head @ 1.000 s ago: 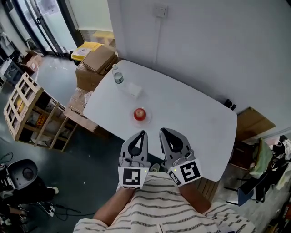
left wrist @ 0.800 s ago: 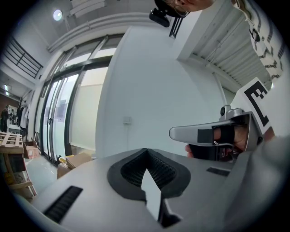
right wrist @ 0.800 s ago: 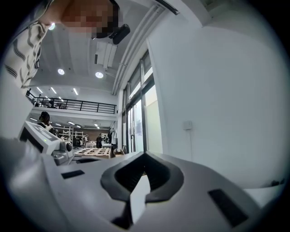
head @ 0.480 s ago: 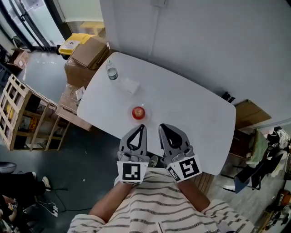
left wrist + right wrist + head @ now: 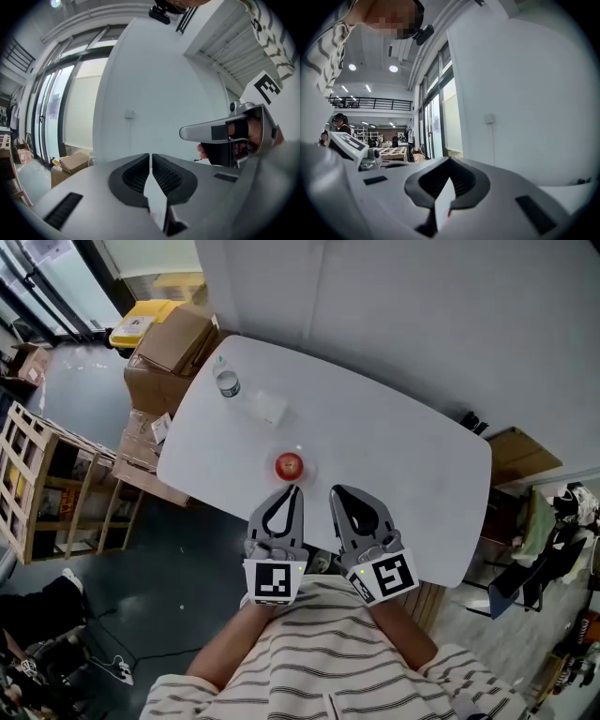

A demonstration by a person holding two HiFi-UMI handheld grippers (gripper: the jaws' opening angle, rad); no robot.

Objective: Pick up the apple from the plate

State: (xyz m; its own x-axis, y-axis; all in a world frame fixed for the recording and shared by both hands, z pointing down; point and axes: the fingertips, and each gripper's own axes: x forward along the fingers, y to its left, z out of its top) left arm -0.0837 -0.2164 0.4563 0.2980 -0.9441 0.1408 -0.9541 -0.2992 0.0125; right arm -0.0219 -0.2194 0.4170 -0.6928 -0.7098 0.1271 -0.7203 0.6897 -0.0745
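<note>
**Both tongs clenched and empty, lined up short of the apple**

Head view: A person in a striped shirt is holding the left tongs (image 5: 295,490) and the right tongs (image 5: 336,491) side by side at the tabletop's (image 5: 403,446) near edge. The apple (image 5: 289,465) is sitting just inside that edge, right ahead of the left tongs, not yet touched. The plate under it is too pale to make out. A bottle (image 5: 226,382) is standing near the far left corner, well clear of the reach.

Left gripper view: The left tongs (image 5: 151,158) are pointing almost level, jaws pressed together with nothing between. They will likely need to open before any pickup.

Right gripper view: The right tongs (image 5: 449,163) are likewise clenched on nothing, seemingly waiting alongside as a spare.
</note>
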